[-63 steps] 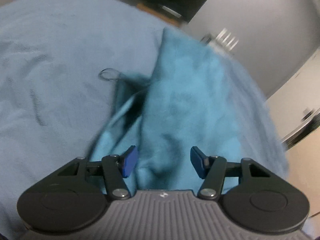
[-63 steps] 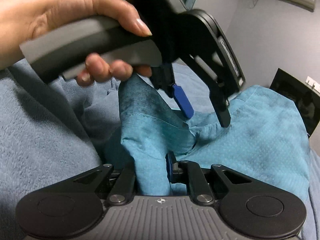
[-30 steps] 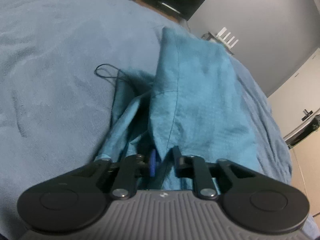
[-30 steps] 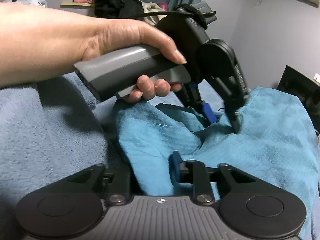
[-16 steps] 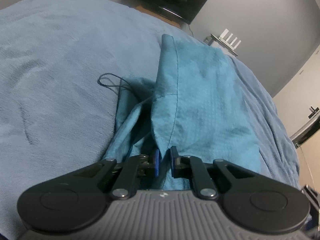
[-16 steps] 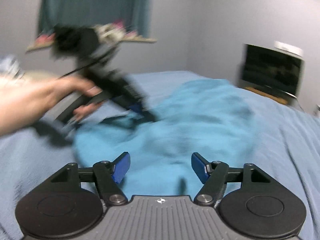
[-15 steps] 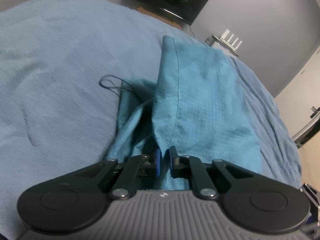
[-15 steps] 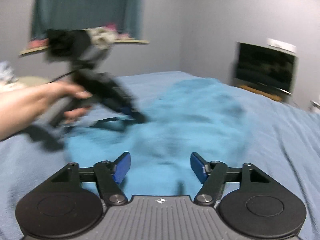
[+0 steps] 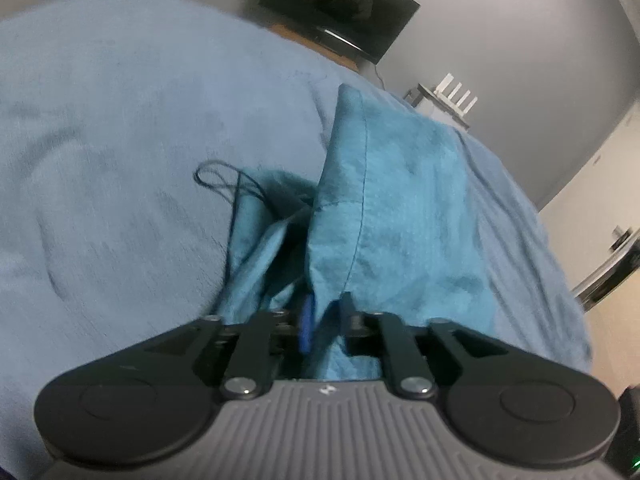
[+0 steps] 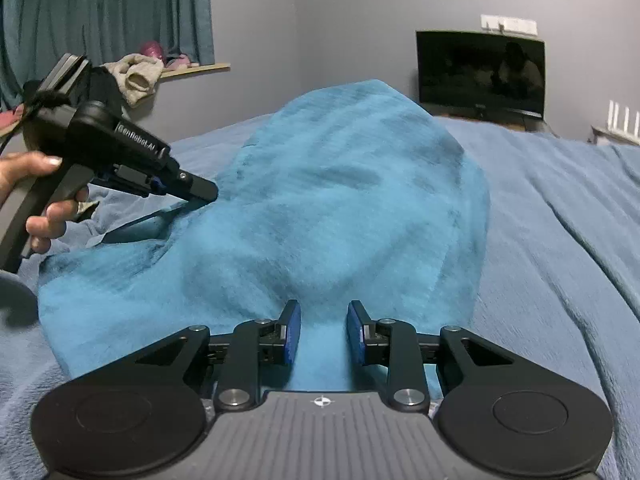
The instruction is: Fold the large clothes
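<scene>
A large teal garment (image 9: 400, 208) lies bunched on the blue bed blanket (image 9: 120, 140), with a dark drawstring (image 9: 216, 178) looping out on its left. My left gripper (image 9: 325, 314) pinches a seamed fold of the garment; its jaws are opening a little and cloth still fills the gap. In the right wrist view a hand (image 10: 36, 200) holds that left gripper (image 10: 208, 192) at the garment's (image 10: 340, 200) left edge. My right gripper (image 10: 323, 330) hovers over the near edge with its jaws closing. Cloth shows below the gap, and the pads are clear of it.
The blanket (image 10: 560, 220) runs on to the right of the garment. A dark TV (image 10: 480, 72) and a white router (image 10: 620, 116) stand by the far wall. A teal curtain (image 10: 100, 8) hangs above a shelf of piled clothes (image 10: 140, 72).
My right gripper let go of the cloth beside the left gripper, swung to the garment's near edge and rolled level. Its jaws went wide, then narrowed. The left gripper stayed on its fold.
</scene>
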`<state>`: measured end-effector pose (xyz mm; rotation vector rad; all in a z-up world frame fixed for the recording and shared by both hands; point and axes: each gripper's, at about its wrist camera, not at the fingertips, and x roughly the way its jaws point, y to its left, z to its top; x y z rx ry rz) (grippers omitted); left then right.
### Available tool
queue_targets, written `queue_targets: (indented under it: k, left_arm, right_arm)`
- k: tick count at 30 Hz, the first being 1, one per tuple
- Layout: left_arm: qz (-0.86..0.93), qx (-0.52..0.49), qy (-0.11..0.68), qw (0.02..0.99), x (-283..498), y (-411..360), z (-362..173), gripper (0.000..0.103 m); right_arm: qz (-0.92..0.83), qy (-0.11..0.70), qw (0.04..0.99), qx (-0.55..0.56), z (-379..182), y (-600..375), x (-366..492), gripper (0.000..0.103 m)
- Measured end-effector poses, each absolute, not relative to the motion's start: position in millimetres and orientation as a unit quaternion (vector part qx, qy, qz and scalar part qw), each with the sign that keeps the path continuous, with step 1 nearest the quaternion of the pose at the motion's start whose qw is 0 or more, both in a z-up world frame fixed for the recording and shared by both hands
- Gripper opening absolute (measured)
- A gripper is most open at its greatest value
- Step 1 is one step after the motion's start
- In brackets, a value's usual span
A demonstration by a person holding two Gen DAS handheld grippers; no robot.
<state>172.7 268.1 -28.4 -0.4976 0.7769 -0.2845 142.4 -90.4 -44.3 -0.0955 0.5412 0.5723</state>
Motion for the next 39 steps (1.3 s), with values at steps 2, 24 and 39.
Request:
queue_targets:
  k: [2, 24, 39]
  left_arm:
    - [-0.15, -0.264, 0.379, 0.874, 174.3, 269.8, -34.1, 0.039]
    - [-0.128, -0.217, 0.41, 0.876, 179.2, 252.1, -42.0, 0.017]
    - [-0.121, -0.22, 0.422, 0.871, 187.4, 257.7, -54.5, 0.017]
  right_arm:
    - [0.28, 0.262, 0.922, -0.045, -43.0, -89.5, 143.5, 0.03]
    - [0.21, 0.196, 0.952, -0.104, -28.5, -37.4, 240.9, 0.034]
    - [0.275, 0.225, 0.912, -0.206, -34.8, 81.5, 319.0, 0.019]
